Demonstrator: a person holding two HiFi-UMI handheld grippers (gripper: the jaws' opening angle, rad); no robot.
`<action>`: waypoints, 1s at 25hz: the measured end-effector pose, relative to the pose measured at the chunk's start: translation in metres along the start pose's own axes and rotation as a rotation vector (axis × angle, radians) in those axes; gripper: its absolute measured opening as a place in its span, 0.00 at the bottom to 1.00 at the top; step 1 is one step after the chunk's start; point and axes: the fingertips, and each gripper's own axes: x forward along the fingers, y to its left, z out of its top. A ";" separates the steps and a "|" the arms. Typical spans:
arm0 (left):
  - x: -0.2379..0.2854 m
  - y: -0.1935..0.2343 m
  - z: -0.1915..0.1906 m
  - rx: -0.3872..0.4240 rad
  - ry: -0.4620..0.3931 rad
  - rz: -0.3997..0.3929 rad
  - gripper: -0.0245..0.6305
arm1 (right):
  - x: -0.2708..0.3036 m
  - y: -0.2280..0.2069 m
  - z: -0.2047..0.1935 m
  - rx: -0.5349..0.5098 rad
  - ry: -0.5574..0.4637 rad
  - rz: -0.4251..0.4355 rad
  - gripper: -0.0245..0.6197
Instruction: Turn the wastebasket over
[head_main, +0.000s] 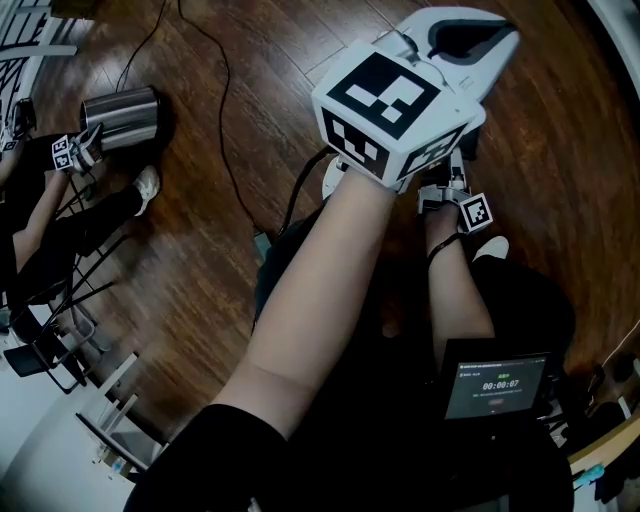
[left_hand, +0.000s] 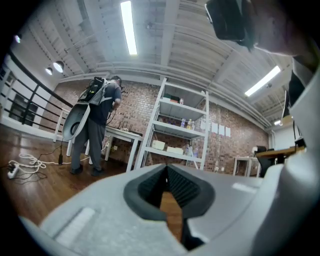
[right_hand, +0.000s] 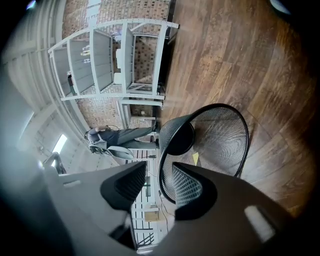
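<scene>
The wastebasket (right_hand: 220, 140) is black wire mesh and lies on its side on the wooden floor, its open mouth facing the right gripper view. Its dark round base (right_hand: 180, 139) shows deep inside, beside a small yellow scrap (right_hand: 195, 159). My right gripper (right_hand: 159, 175) is open, and the basket's near rim passes through the gap between its pads, held by neither. In the head view the right gripper (head_main: 452, 195) sits low, partly under my left arm, and the basket is hidden. My left gripper (head_main: 470, 40) is held high and level, its pads meeting at the tips with nothing between them (left_hand: 167, 172).
At the head view's left, another person sits with grippers beside a shiny metal bin (head_main: 122, 118). A black cable (head_main: 225, 130) runs across the floor. A small screen (head_main: 495, 387) hangs at my waist. White shelving (left_hand: 180, 125) and a standing person (left_hand: 95, 125) are across the room.
</scene>
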 end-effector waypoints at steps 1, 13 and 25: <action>0.000 -0.002 0.000 0.009 0.006 -0.002 0.04 | 0.005 0.001 0.001 -0.001 0.001 0.001 0.28; -0.002 0.005 -0.005 -0.018 0.011 0.001 0.04 | 0.065 0.014 0.001 0.038 -0.025 0.017 0.23; -0.002 0.008 0.002 -0.032 0.003 0.011 0.04 | 0.071 0.045 0.017 -0.092 0.020 -0.034 0.06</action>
